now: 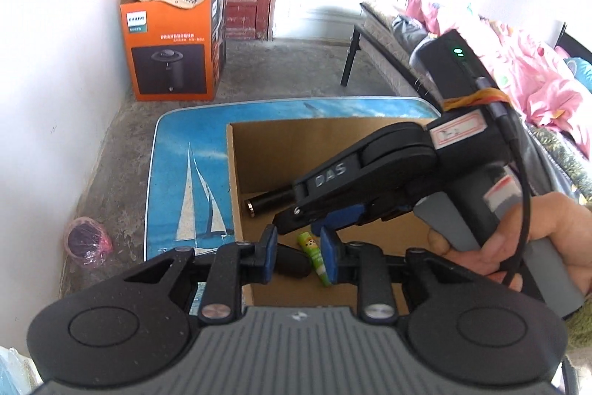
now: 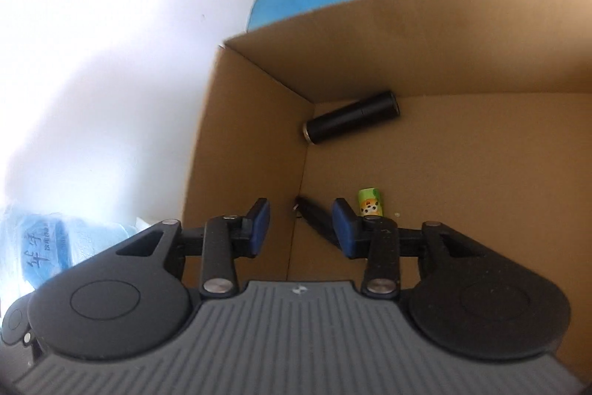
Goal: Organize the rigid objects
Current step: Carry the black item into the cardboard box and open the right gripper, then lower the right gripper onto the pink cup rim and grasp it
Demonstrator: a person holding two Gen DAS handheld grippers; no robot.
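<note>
Right gripper (image 2: 300,223), fingers apart over the box (image 2: 259,121), has dropped its item; left gripper (image 1: 298,256), clamped on a dark object (image 1: 292,260), should release next.

1. I read "PHILIPS" on the small panel at the upper left of the orange carton (image 1: 171,51); the Chinese lines under it are too small for me.
2. I read raised "DAS" letters on the right gripper (image 1: 296,223), on its black finger arm.
3. I see blue handwritten Chinese characters on the blue package (image 2: 48,248), blurred.
</note>
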